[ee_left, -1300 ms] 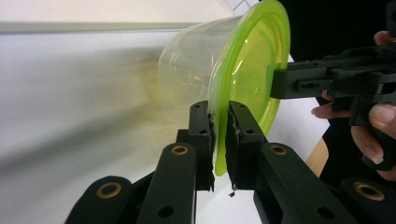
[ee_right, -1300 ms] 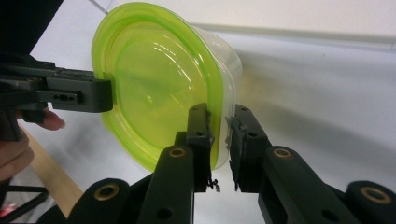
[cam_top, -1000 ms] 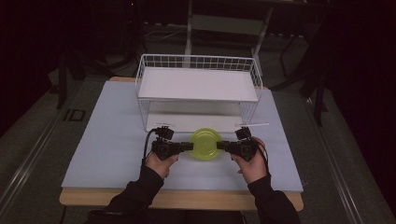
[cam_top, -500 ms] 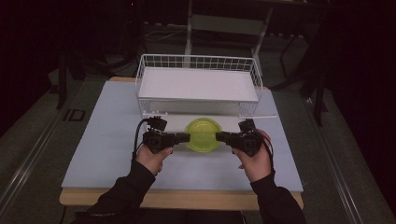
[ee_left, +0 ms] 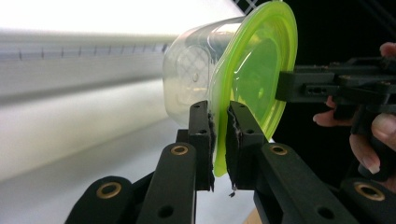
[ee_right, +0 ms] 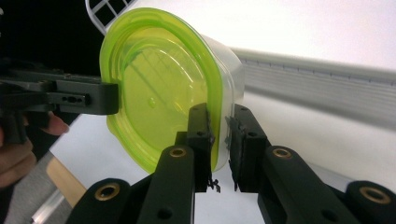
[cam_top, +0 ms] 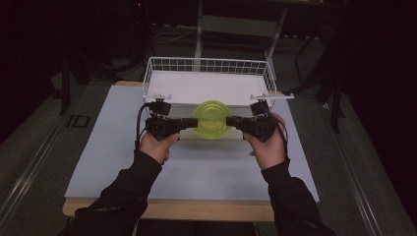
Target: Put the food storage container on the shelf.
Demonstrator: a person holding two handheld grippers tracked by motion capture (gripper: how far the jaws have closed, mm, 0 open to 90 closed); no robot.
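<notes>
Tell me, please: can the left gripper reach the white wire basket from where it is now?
Probably yes. The left gripper is close in front of the white wire basket, with nothing between them. But it is shut on the rim of the green-lidded container, which the right gripper also clamps, so both must move together.

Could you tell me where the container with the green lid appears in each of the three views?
High view: container with the green lid at centre, between both grippers, before the wire basket.
Left gripper view: upper centre-right, rim in the jaws.
Right gripper view: centre-left, rim in the jaws.
Shared landmark: the wire basket.
</notes>
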